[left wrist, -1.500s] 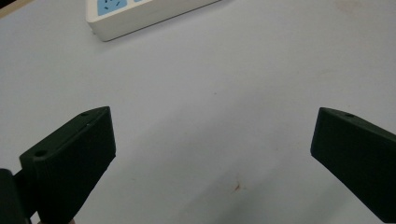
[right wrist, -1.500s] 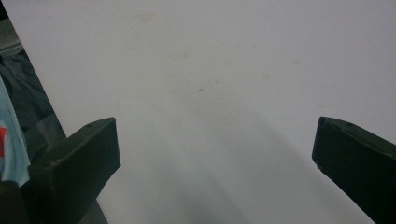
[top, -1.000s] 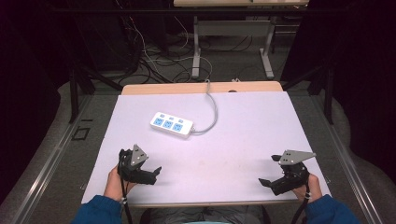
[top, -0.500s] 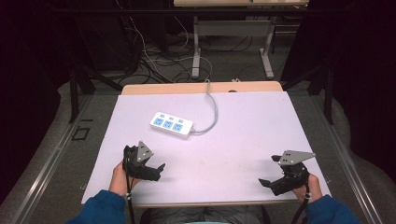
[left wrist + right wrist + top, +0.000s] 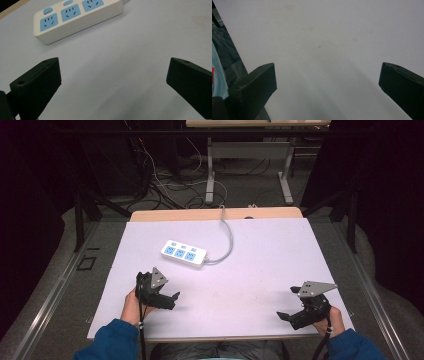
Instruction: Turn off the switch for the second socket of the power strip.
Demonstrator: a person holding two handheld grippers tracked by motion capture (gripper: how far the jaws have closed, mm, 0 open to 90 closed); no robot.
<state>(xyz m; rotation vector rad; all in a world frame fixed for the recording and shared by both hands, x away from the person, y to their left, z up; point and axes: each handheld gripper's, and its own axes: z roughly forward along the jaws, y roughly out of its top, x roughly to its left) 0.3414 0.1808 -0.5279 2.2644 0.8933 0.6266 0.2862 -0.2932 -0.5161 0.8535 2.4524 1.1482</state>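
Note:
A white power strip [image 5: 184,253] with three blue sockets lies flat on the white table [image 5: 260,260], left of centre. Its grey cable [image 5: 228,237] runs off the far edge. My left gripper [image 5: 171,300] is open over the near left of the table, a short way in front of the strip and apart from it. In the left gripper view the power strip [image 5: 75,18] lies ahead of the left gripper [image 5: 113,72], whose jaws stand wide with nothing between them. My right gripper [image 5: 289,303] is open and empty at the near right corner. The right gripper [image 5: 325,75] hovers above bare table.
A wooden strip [image 5: 210,214] edges the far side of the table. Beyond it stand metal table legs [image 5: 210,175] and tangled floor cables [image 5: 160,180]. The table's near edge [image 5: 242,57] runs close to the right gripper's left jaw. Dark frames flank both sides.
My left gripper has moved forward and slightly right, closer to the power strip. The right gripper has stayed where it was.

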